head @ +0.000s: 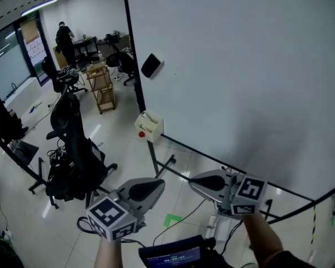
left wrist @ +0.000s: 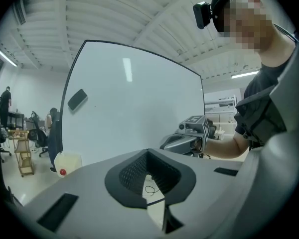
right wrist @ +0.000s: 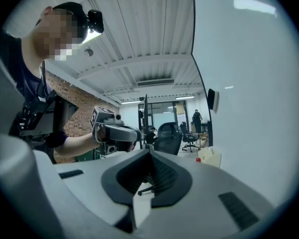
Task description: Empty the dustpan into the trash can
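Observation:
No dustpan or trash can shows in any view. In the head view my left gripper (head: 158,185) and right gripper (head: 193,178) are held side by side low in front of a whiteboard, tips turned toward each other. Both are shut with nothing between the jaws. The left gripper view shows its own closed jaws (left wrist: 149,177) and the right gripper (left wrist: 182,141) beyond them, on a forearm. In the right gripper view its closed jaws (right wrist: 148,176) are in the foreground and the left gripper (right wrist: 117,132) is across from them.
A large whiteboard (head: 240,82) on a wheeled stand fills the right, with a black eraser (head: 151,65) and a white box (head: 149,125) on its edge. A black office chair (head: 72,149) stands left. A wooden cart (head: 102,85) and a person (head: 64,38) are farther back.

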`<action>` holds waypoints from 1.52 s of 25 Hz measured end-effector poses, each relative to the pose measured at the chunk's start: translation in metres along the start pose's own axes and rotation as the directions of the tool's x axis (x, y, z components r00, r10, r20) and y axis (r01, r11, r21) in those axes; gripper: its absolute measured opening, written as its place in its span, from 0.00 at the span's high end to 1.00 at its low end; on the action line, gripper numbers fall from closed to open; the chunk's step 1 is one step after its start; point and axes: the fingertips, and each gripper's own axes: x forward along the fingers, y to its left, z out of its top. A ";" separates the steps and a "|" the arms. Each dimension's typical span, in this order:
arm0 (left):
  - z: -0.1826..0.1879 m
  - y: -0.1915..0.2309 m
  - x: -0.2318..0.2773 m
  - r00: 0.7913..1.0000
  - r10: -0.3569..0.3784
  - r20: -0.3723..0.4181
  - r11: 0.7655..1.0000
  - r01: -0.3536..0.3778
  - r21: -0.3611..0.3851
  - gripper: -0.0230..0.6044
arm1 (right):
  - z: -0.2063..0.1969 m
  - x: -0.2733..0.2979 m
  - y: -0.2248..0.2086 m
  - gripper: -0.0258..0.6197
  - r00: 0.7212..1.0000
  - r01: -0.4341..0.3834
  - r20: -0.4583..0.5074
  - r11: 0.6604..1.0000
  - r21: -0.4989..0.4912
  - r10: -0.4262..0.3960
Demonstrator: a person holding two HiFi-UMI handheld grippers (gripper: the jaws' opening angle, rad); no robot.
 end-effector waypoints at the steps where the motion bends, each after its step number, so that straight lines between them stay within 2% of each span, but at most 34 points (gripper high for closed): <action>1: 0.001 0.000 -0.001 1.000 -0.014 0.004 1.000 0.014 0.000 0.97 | 0.000 0.000 0.001 0.95 1.000 0.014 -0.002 1.000 -0.002 -0.014; 7: 0.000 0.000 0.000 0.995 -0.099 0.020 0.995 0.099 0.008 0.97 | 0.004 -0.001 0.010 0.95 0.995 0.100 -0.001 0.995 -0.029 -0.100; 13: -0.009 -0.009 0.009 0.978 -0.208 0.036 0.978 0.207 0.006 0.97 | -0.002 -0.013 0.020 0.95 0.980 0.196 -0.033 0.980 -0.021 -0.197; 23: -0.017 -0.036 0.036 0.934 -0.355 0.021 0.935 0.355 0.004 0.97 | -0.016 -0.048 0.024 0.95 0.938 0.347 -0.031 0.938 0.023 -0.346; 28: -0.014 -0.060 0.057 0.901 -0.434 0.025 0.901 0.434 -0.015 0.97 | -0.021 -0.077 0.024 0.95 0.913 0.408 -0.012 0.912 0.034 -0.408; 33: 0.000 -0.097 0.082 0.878 -0.480 0.000 0.876 0.479 0.051 0.97 | -0.023 -0.118 0.029 0.95 0.895 0.446 -0.008 0.894 0.038 -0.446; 38: 0.002 -0.125 0.101 0.864 -0.503 -0.025 0.862 0.504 0.060 0.97 | -0.024 -0.156 0.031 0.95 0.878 0.478 0.012 0.877 0.046 -0.479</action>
